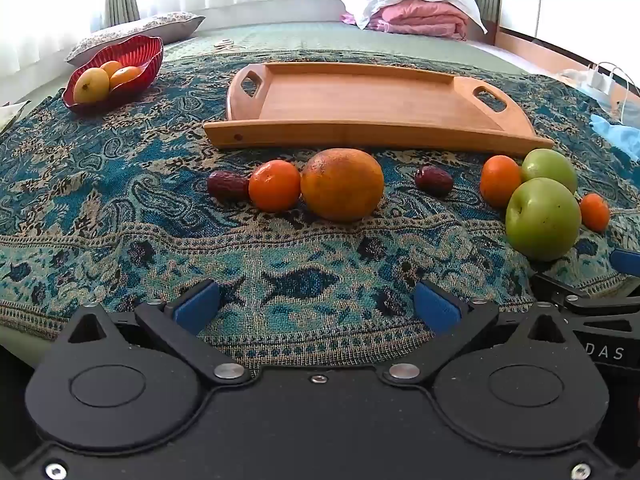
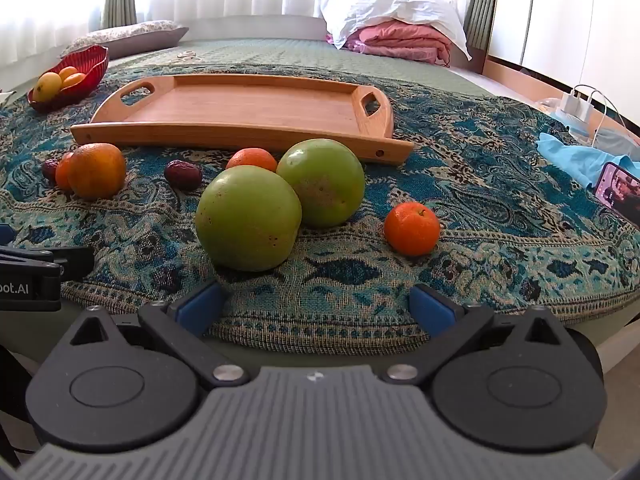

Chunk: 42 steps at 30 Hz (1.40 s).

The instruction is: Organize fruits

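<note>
Both tongs are spread wide with nothing between them: the left gripper [image 1: 318,306] and the right gripper [image 2: 316,306] hover side by side over the near edge of the patterned blanket [image 1: 120,184] on the bed. Fruit sits in a loose row just in front of the wooden tray [image 1: 372,136], which has nothing in it. Toward the left end there's a date [image 1: 227,186], a tangerine [image 1: 274,186] and a big orange [image 1: 342,184] all touching. Another date [image 1: 434,181] sits alone mid-row. Toward the right, two green apples [image 2: 248,218] touch each other, with small tangerines beside them. A red bowl [image 1: 136,50] near the far left corner holds a few more fruits.
</note>
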Each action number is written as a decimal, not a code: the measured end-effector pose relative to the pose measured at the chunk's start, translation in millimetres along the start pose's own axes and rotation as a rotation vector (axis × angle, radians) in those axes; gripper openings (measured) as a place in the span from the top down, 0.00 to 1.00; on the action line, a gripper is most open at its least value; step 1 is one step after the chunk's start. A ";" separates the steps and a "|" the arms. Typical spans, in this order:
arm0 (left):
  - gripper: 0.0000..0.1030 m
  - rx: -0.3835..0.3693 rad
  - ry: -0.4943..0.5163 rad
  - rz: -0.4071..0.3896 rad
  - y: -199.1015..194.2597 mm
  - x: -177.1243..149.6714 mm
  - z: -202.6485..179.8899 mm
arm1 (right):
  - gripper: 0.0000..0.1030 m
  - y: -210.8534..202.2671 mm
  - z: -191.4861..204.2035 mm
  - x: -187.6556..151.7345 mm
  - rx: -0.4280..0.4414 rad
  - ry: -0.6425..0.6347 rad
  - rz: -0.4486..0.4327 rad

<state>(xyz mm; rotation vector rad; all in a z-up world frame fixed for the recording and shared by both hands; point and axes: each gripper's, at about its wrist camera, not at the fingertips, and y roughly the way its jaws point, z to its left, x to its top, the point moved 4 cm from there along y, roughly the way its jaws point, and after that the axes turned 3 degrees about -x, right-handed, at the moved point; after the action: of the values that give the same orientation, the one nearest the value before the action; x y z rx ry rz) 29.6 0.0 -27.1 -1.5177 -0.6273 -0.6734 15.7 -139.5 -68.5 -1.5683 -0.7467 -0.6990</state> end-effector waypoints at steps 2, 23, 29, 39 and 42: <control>0.00 0.001 0.001 0.000 0.0 0.0 0.0 | 0.00 -0.2 0.1 -0.4 0.001 0.000 0.002; 0.00 0.003 0.003 0.001 0.2 -0.1 0.1 | 0.00 4.6 -3.4 8.5 0.095 -0.064 -0.003; 0.00 0.004 0.004 0.001 0.2 -0.2 0.1 | 0.00 3.3 -5.7 8.5 0.112 -0.060 -0.003; 0.00 0.003 0.002 0.000 -0.5 -1.0 1.6 | 0.00 3.7 -6.0 8.2 0.112 -0.063 -0.003; 0.00 0.005 0.005 0.002 0.3 -0.2 0.0 | 0.00 3.8 -5.9 7.9 0.112 -0.063 -0.003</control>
<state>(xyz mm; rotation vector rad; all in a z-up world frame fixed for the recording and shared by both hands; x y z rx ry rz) 29.7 0.0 -27.4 -1.5118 -0.6234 -0.6734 23.5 -145.1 -63.9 -1.4926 -0.8218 -0.6021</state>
